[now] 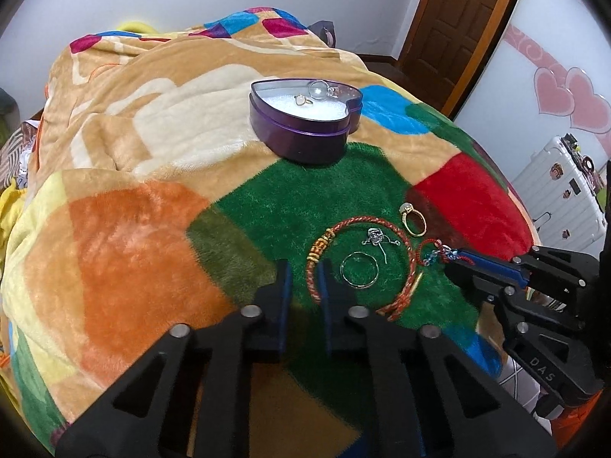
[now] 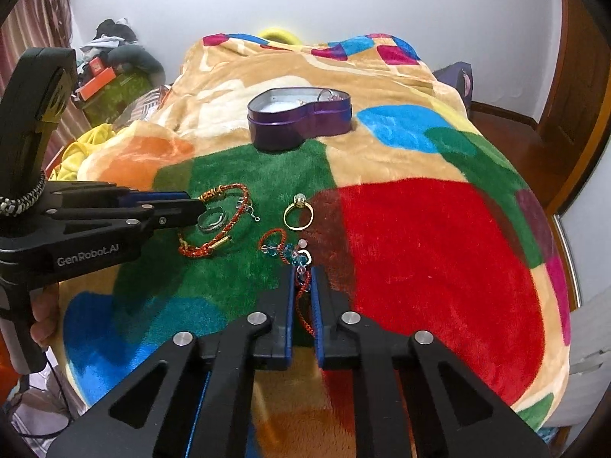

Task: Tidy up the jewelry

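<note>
A purple heart-shaped tin [image 1: 305, 129] lies open on the blanket with a ring [image 1: 303, 100] and a glass bead piece inside; it also shows in the right wrist view [image 2: 298, 122]. On the green patch lie a red braided bracelet [image 1: 324, 244], a silver hoop [image 1: 359, 270], a silver earring [image 1: 376, 238] and a gold ring [image 1: 414, 219]. My right gripper [image 2: 303, 271] is shut on the cord of a red beaded bracelet [image 2: 284, 246]. My left gripper [image 1: 305, 271] is partly open and empty, its fingers beside the braided bracelet.
A bright patchwork blanket [image 1: 152, 229] covers the bed. A white suitcase [image 1: 561, 187] stands on the right and a wooden door [image 1: 454, 19] is behind. Clutter [image 2: 110, 76] sits left of the bed.
</note>
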Motion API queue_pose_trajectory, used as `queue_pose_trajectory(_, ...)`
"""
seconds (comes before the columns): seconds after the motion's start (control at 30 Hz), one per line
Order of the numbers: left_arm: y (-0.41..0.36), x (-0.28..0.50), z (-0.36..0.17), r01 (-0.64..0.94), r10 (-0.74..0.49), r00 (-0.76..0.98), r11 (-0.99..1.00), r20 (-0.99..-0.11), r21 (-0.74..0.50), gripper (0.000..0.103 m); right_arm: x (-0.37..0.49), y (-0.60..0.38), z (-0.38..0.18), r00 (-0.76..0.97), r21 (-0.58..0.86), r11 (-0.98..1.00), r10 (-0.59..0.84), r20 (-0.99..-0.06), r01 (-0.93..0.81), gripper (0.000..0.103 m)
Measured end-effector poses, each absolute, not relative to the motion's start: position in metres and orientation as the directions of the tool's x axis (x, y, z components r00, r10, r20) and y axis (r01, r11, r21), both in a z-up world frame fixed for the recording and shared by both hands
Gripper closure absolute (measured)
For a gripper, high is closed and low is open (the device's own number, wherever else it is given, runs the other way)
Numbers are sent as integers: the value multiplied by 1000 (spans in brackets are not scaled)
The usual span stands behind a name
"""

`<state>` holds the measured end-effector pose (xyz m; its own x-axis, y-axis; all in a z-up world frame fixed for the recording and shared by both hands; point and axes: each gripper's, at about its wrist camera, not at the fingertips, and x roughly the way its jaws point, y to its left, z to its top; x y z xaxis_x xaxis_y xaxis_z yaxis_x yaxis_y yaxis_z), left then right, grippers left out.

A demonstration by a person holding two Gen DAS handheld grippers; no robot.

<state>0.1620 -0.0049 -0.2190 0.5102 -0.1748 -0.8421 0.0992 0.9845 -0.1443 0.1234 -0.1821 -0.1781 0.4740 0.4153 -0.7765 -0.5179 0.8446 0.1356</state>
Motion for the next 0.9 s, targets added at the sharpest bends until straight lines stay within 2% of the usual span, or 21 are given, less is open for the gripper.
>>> queue_pose_trajectory(0.03,-4,162,-218,101,-176,510,984,-842,-145,100,123,-182,-177,475,139,844,419,-773,-519,96)
queue_pose_trajectory(0.13,-4,161,-214,107,-173,520,985,-836,-138,101,123,-184,-170,488,144,844,429,-760,-517,96)
queue_pose_trajectory(0.9,20,164,-144,97,-157,682,987,-715,-125,102,147,-188,-104,627,142,859,462,-627,-492,96)
